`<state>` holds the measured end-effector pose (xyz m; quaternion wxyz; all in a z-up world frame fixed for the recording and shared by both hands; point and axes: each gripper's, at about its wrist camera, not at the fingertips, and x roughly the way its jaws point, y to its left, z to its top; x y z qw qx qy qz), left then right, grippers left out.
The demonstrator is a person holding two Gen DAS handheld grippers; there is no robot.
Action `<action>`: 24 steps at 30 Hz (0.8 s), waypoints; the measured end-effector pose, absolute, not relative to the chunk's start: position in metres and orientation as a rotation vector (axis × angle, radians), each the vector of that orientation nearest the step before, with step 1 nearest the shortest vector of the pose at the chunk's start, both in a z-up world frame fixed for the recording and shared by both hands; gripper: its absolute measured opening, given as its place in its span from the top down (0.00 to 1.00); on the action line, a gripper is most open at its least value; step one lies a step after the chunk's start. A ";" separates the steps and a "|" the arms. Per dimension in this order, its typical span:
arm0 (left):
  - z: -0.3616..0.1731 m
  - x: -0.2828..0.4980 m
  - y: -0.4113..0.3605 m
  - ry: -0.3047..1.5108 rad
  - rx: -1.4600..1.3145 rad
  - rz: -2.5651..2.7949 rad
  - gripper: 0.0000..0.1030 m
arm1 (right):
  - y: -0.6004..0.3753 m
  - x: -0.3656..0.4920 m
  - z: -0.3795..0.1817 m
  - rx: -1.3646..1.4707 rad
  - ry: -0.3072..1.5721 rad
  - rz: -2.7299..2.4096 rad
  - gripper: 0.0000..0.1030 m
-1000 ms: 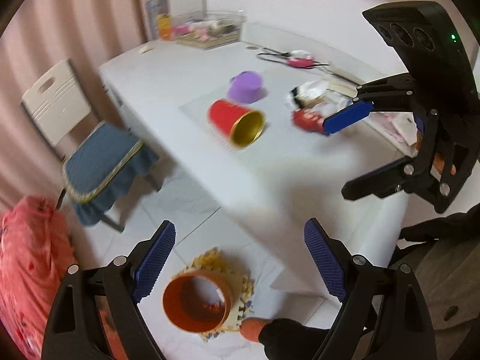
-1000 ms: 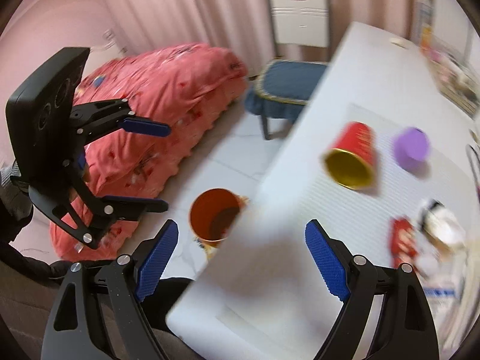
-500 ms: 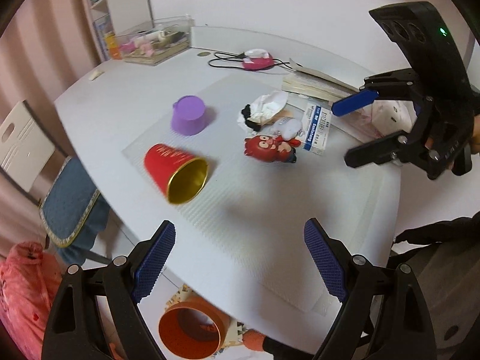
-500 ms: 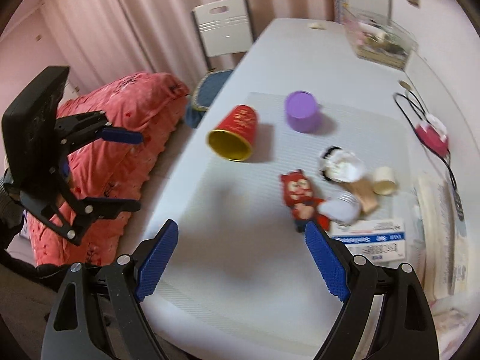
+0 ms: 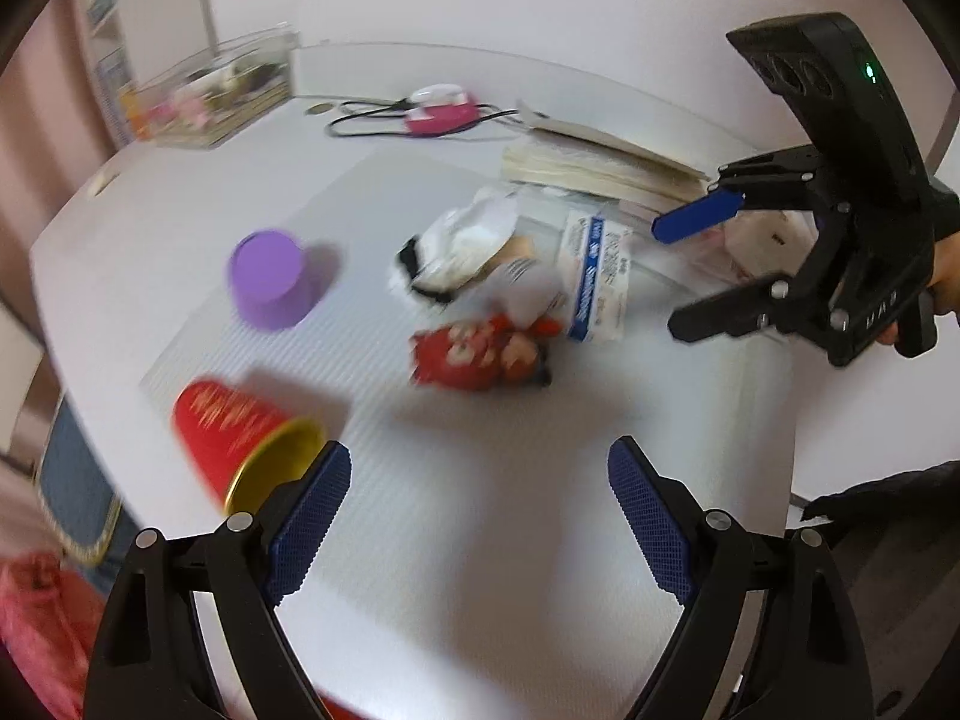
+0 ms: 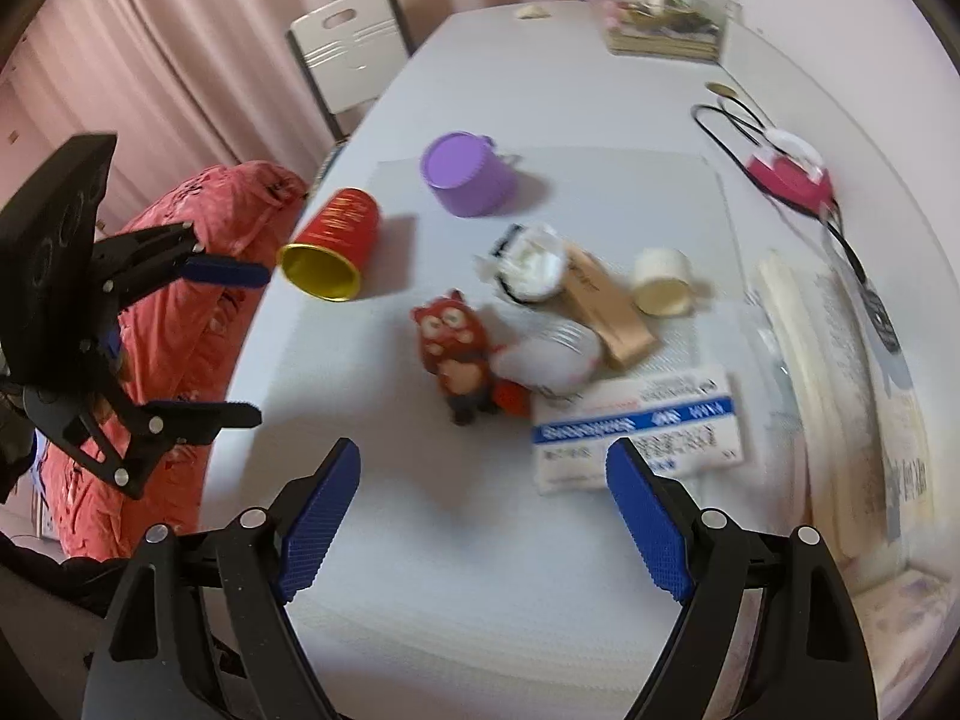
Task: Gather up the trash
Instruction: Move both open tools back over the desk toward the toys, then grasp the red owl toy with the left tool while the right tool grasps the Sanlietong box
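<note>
The white desk [image 6: 420, 72] carries a ribbed white mat [image 6: 456, 540]. On the mat lie a tipped red cup [image 6: 336, 237], a purple cup [image 6: 468, 174], a red toy [image 6: 453, 354], crumpled wrappers [image 6: 528, 261] and a blue-striped packet [image 6: 639, 435]. Books [image 6: 840, 360] sit beside the mat.

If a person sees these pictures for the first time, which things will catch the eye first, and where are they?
Probably the red cup with a gold inside, lying on its side near the table's left edge, and the purple cup upside down behind it. A red toy figure lies mid-mat beside crumpled wrappers. Both tools hover empty.
</note>
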<state>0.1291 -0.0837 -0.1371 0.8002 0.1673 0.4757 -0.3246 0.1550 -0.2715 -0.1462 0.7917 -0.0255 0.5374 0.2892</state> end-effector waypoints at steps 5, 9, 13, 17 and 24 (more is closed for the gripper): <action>-0.159 0.153 -0.110 1.044 0.424 -0.732 0.16 | -0.284 0.161 -0.164 -0.078 1.158 0.562 0.19; -0.175 0.168 -0.122 1.076 0.412 -0.752 0.16 | -0.290 0.170 -0.181 -0.123 1.150 0.510 0.19; -0.193 0.175 -0.136 1.104 0.453 -0.755 0.16 | -0.292 0.176 -0.194 -0.167 1.142 0.479 0.06; -0.200 0.179 -0.140 1.099 0.475 -0.737 0.16 | -0.287 0.178 -0.202 -0.216 1.130 0.478 0.05; -0.206 0.187 -0.138 1.110 0.451 -0.703 0.12 | -0.272 0.183 -0.219 -0.311 1.124 0.468 0.05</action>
